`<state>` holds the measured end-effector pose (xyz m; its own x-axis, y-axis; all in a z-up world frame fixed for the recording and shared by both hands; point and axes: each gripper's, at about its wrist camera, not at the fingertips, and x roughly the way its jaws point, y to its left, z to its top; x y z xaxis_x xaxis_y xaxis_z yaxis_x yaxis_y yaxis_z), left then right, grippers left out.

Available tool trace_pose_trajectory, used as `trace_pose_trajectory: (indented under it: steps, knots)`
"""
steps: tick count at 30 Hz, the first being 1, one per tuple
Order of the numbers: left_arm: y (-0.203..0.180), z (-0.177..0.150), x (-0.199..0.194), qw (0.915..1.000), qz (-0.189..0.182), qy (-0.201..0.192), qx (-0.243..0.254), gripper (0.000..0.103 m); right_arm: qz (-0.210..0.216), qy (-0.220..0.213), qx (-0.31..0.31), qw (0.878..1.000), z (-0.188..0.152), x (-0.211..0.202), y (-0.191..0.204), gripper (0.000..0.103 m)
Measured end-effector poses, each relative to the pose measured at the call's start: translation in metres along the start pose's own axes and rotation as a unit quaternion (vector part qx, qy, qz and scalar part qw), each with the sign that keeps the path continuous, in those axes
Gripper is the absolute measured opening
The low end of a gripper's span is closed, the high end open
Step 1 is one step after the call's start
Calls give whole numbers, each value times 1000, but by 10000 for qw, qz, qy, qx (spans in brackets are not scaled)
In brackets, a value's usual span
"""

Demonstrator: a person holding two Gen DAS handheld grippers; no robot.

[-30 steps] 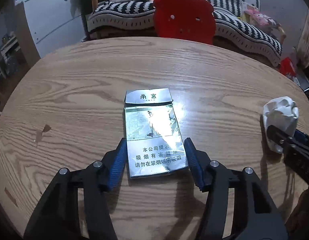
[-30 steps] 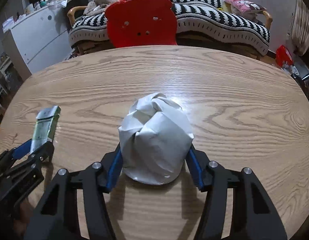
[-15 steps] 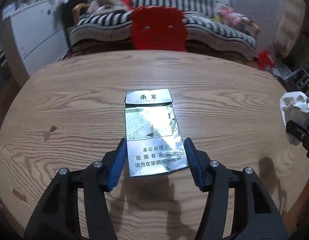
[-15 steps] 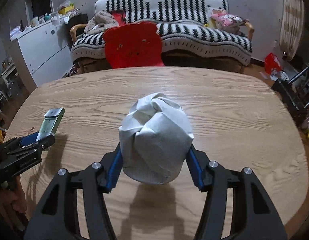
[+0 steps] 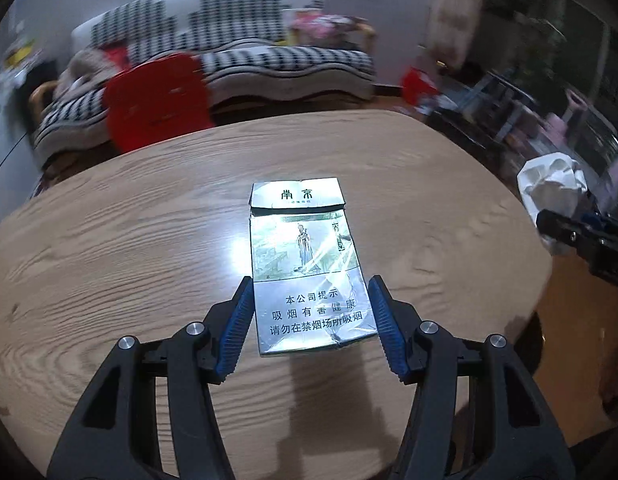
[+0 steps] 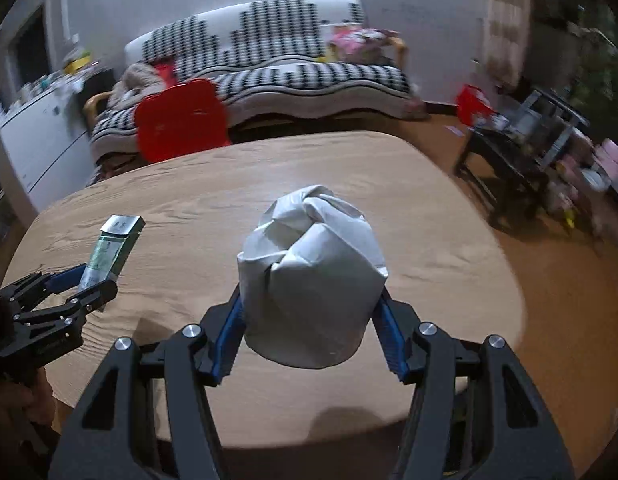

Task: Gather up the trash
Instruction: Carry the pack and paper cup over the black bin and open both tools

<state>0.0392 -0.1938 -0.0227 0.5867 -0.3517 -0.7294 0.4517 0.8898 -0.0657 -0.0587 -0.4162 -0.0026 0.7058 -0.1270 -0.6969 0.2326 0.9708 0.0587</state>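
Left wrist view: the left gripper (image 5: 311,312) has its blue-padded fingers (image 5: 237,322) pinching the lower end of a silvery cigarette pack (image 5: 305,264), lifted above the wooden tabletop (image 5: 129,240). Right wrist view: the right gripper (image 6: 309,320) has its fingers pinching a crumpled white paper wad (image 6: 309,280), probably clear of the tabletop near its right edge. A blurred red chair (image 6: 181,120) stands beyond the far edge.
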Motion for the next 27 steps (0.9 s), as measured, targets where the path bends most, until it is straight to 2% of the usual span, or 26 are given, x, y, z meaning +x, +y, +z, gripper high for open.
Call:
trace_pose_trajectory:
  steps: [8,14,19,27]
  knots:
    - [-102,-7,20,9956,-642,97,671,56,-550,220,830,9948,-56,-24,-123,59]
    - [-175,-21,34,9864,-1235,209,1063,56,-715,509,1311,9875,-101,-34,-183,59]
    - [-230,-41,44,9747,-1688,361,1420,56,-679,702,1729,9801,-119,-37,-216,59]
    - [-290,-67,59,9591,-2075,589,1835,56,-629,830,2038,9735,-130,-36,-244,59]
